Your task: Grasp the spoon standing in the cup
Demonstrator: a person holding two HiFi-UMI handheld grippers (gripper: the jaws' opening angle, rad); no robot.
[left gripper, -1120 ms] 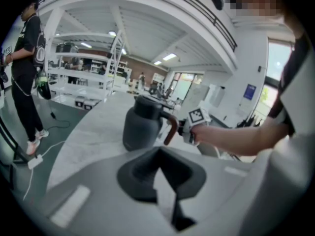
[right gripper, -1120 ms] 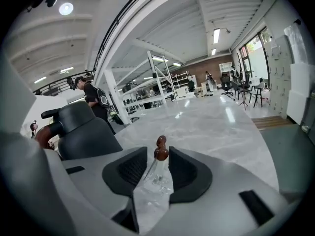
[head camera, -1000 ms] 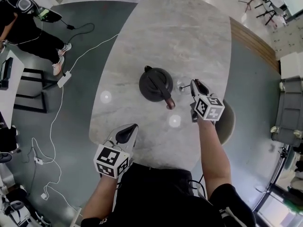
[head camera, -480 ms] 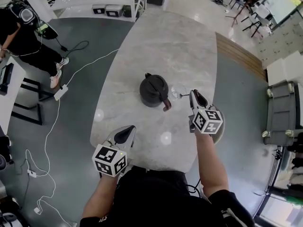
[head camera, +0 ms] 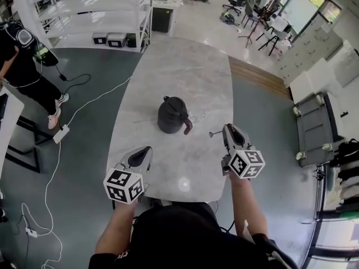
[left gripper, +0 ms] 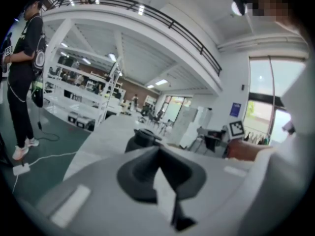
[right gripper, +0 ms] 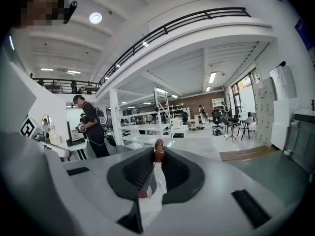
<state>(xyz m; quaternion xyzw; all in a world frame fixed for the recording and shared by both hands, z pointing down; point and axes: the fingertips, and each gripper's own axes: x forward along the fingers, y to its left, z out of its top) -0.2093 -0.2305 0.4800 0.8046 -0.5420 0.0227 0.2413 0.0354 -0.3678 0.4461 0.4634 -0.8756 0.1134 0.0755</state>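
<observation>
My right gripper [head camera: 228,131] hovers over the marble table [head camera: 185,72], to the right of the kettle. It is shut on the spoon [head camera: 213,133], whose thin metal end pokes out leftwards from the fingertips. In the right gripper view a brown-tipped piece of the spoon [right gripper: 158,152] sits pinched between the dark pads. I cannot make out the cup in any view. My left gripper [head camera: 142,152] hangs near the table's front left edge, jaws together and empty; its own view shows the pads [left gripper: 147,173] closed.
A dark kettle [head camera: 171,115] with a brown handle [head camera: 188,127] stands mid-table, and shows beyond the left jaws [left gripper: 143,138]. A person in black [head camera: 22,66] stands at the far left by white shelving [head camera: 84,10]. Cables cross the floor to the left.
My right gripper has drawn back from the kettle toward my body, bringing the spoon with it. The head view has tilted up and shows more of the room. The left gripper has barely moved.
</observation>
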